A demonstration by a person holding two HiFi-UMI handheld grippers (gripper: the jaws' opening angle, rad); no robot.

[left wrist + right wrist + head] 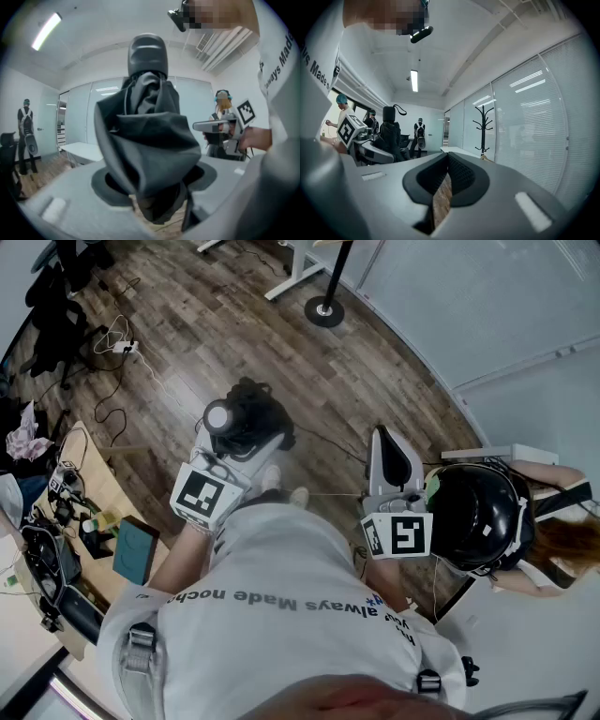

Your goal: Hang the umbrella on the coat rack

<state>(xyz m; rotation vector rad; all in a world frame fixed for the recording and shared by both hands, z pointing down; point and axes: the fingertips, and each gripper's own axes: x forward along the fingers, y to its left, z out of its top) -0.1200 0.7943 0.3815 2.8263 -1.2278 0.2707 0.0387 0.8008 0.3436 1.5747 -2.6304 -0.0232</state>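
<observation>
We held the folded umbrella (145, 140) on end, clamped in the left gripper (236, 448) above the wood floor (206, 324). The right gripper (443, 187) was empty, its jaws together. The coat rack (483, 126) stood well apart, by a glass wall (534, 126) with blinds. A cluttered desk (117, 493) lay at our left.

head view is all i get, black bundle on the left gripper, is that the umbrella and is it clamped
Observer: Yes. The left gripper view shows the left gripper closed on the folded black umbrella, which stands upright.
Operator: right gripper carrying anything
Observer: No. Its own view shows the right gripper with jaws together, only floor behind.
Operator: rack hooks free
Observer: In the right gripper view the coat rack has upper hooks that look bare.
</observation>
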